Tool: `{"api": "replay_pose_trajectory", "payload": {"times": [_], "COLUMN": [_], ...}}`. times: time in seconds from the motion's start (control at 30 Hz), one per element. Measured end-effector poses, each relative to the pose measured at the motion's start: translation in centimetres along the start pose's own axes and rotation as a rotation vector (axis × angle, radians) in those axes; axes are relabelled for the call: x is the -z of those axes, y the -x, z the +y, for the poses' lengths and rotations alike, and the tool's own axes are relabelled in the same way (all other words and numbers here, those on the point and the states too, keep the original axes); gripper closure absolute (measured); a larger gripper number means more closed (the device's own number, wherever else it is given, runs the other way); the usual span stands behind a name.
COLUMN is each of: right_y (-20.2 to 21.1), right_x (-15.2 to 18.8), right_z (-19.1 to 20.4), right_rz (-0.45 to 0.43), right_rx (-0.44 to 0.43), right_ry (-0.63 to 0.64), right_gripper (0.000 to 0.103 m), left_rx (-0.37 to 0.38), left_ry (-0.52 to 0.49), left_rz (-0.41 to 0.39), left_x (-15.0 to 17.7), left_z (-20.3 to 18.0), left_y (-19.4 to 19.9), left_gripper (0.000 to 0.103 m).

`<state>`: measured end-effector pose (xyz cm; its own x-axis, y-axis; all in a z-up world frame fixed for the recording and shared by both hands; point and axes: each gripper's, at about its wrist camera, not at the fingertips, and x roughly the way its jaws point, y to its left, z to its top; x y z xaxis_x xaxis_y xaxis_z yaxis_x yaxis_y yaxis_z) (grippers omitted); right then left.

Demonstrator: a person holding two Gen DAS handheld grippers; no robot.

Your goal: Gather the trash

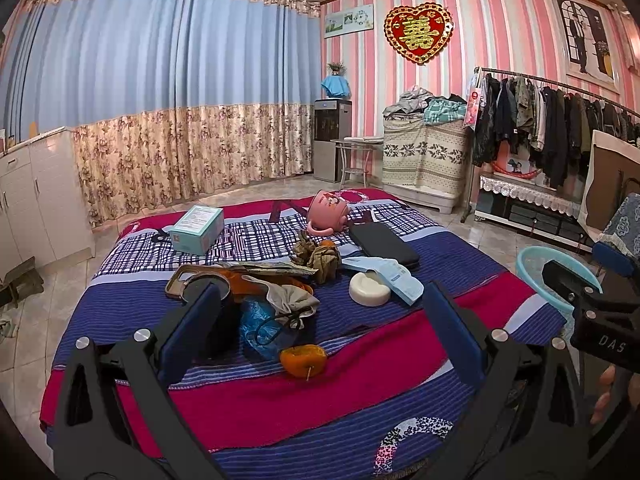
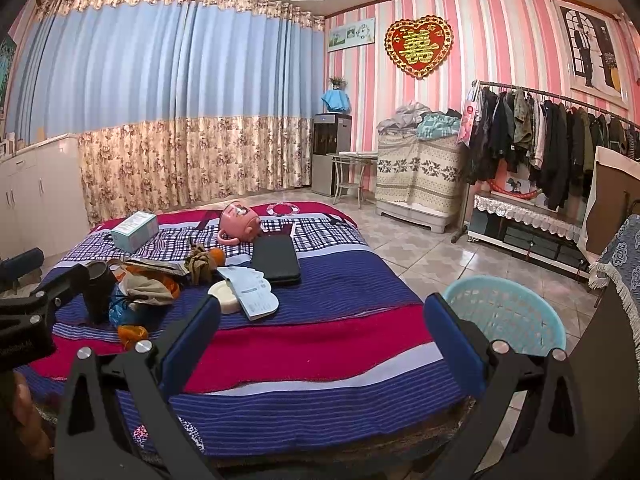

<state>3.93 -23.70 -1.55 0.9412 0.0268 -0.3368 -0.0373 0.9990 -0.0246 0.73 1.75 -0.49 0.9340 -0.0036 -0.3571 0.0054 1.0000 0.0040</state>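
Above the bed, both grippers gape, seemingly empty.

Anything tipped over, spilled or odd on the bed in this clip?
Yes. The pink cartoon mug lies tipped on its side at the far end of the striped bedspread. A partly peeled orange sits loose near the middle, beside a heap of crumpled wrappers and bags. No liquid spill shows.

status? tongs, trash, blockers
Left tongs open, right tongs open, both empty. Orange peel on bed, basket beside bed. Nothing blocking.
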Motion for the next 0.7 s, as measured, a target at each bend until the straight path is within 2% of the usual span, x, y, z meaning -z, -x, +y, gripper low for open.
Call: {"api": "replay_pose_trajectory", "payload": {"times": [0.53,0.7], "right_y": [-0.1,-0.3], "right_x": [0.5,0.8], "right_z": [0.1,0.1], "right_rz": [0.004,0.004], "right_rx": [0.003,0.002], "right_ry": [0.002,0.005], "right_gripper": [0.004,0.004], "left_rx": [-0.002,-0.012], "left_ry": [0.003,-0.001], "left_rz": [0.003,0.007], "left_x": [0.6,2.2], "left_z": [0.6,1.0], "left_y": [-0.1,-2.1], "left_gripper": [0.005,0.005]}}
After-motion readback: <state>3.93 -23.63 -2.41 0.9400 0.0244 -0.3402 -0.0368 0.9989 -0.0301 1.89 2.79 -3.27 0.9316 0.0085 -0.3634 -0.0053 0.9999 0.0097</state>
